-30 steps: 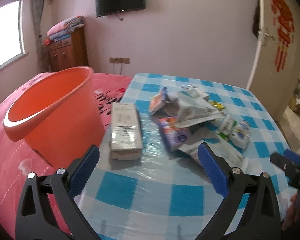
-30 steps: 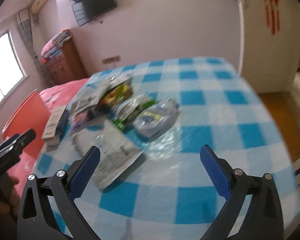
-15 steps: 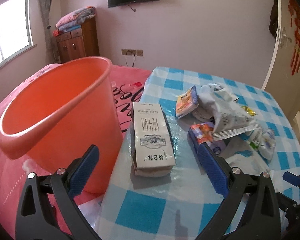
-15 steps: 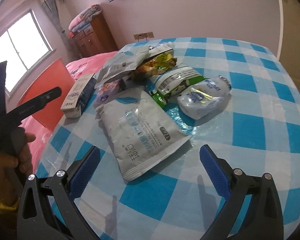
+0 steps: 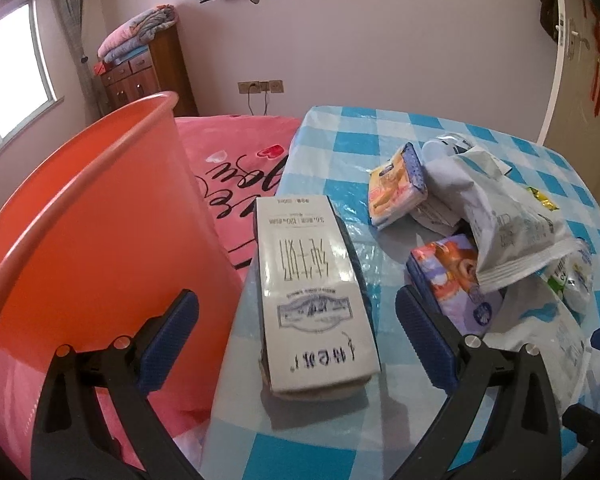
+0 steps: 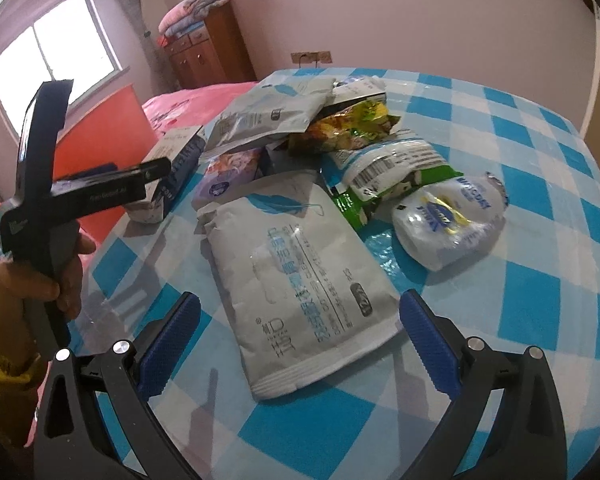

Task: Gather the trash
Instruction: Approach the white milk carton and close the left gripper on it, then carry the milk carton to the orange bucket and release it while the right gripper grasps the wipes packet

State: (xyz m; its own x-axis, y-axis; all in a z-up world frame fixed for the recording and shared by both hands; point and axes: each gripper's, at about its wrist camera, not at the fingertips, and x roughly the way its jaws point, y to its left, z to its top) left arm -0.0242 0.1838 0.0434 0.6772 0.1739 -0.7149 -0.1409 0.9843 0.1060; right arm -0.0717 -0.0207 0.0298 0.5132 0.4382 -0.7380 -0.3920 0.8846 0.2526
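A white milk carton [image 5: 312, 284] lies flat near the left edge of the blue-checked table [image 5: 340, 440]. My left gripper [image 5: 296, 340] is open, its blue fingers on either side of the carton's near end, not touching it. An orange bucket [image 5: 80, 240] stands left of the table. In the right wrist view a large grey pouch [image 6: 300, 264] lies just ahead of my open right gripper [image 6: 300, 344]. Behind it sit a white wrapper pack [image 6: 448, 216], a green-and-white bag [image 6: 384, 168] and more packets [image 6: 348, 124].
A purple snack pack [image 5: 452, 276], an orange snack pack [image 5: 396, 184] and a grey bag [image 5: 504, 216] lie right of the carton. A pink bedspread [image 5: 236, 168] is beyond the bucket. A hand [image 6: 32, 272] holds the left gripper's handle at the table's left.
Both grippers have moved forward and lower toward the table. The carton now sits between my left fingers, and the grey pouch has come close to my right fingers.
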